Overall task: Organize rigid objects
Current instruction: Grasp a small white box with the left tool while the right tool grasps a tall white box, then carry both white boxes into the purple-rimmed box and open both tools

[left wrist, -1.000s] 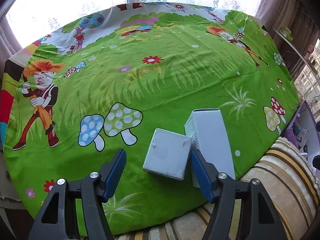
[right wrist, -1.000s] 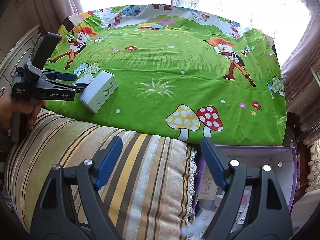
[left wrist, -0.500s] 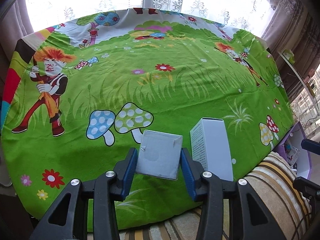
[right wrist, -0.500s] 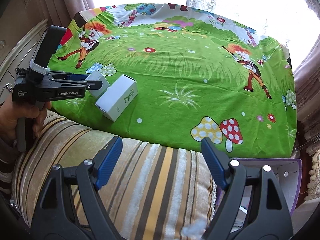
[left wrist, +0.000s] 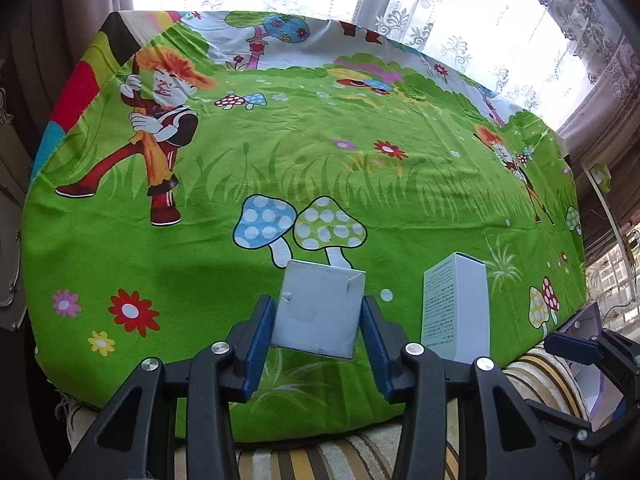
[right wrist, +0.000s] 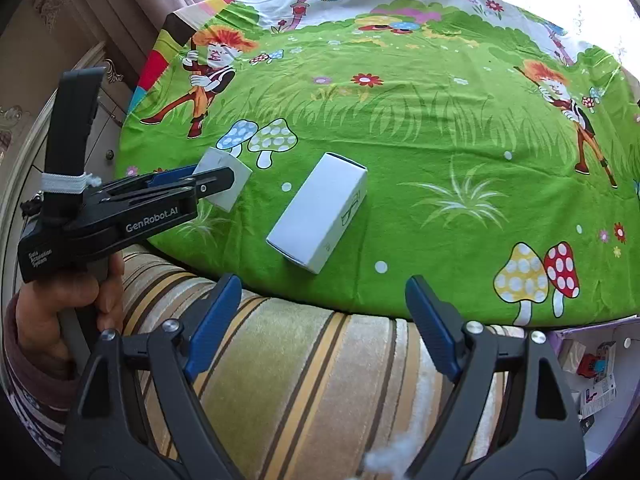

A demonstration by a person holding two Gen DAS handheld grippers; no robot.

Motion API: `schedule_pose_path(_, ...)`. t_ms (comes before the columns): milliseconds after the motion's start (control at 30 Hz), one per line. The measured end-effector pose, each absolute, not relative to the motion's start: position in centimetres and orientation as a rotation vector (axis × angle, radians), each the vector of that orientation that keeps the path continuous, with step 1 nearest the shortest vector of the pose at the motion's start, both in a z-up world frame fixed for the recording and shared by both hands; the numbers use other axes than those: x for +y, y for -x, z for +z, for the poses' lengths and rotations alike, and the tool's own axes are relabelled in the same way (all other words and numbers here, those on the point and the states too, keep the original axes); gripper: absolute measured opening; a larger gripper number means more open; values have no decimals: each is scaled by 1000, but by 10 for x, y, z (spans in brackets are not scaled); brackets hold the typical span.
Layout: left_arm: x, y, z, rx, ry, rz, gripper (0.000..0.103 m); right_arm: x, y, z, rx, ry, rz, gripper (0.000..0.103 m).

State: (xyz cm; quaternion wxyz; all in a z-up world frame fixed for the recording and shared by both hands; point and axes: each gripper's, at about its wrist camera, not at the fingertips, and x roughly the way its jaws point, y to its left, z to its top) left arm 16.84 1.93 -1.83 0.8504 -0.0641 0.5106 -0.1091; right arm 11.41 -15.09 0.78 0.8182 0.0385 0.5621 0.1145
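left tongs grip the small white box

the left gripper clamps the small white box by its sides, apparently just clear of the green cloth. keep it level. the long white box lies just right of it. the right gripper hangs open and empty, nearer.
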Motion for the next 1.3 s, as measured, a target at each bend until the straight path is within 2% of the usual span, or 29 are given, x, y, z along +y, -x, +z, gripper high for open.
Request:
schedule_pose_path(333,41,-166,-27,1078,268,-209,45,-135,-150,-16,1226,-139,172,86)
schedule_pose_path(533,37,-166,-31,1091,242,-199,45,-133,-165,-28,1232,-94,115,86)
schedule_pose_path(733,25,-166,-32,1102,169,-196,45,-140,-169,-39,1241,-53,75,76)
schedule_pose_path(867,20,-167,-36,1120,141,-187,45,-146,-170,-46,1251,-31,39,62)
schedule_pose_path(1100,11,-166,-37,1119,88,-181,44,-147,-169,-48,1231,-7,34,55)
schedule_pose_path(1167,9,-165,-34,1107,76,-180,43,-148,-168,-47,1224,-16,40,42)
schedule_pose_path(1200,8,-164,-32,1097,70,-176,43,-149,-167,-46,1222,-22,46,40)
schedule_pose_path(1300,5,-160,-26,1072,47,-173,43,-151,-164,-43,1210,-38,55,40)
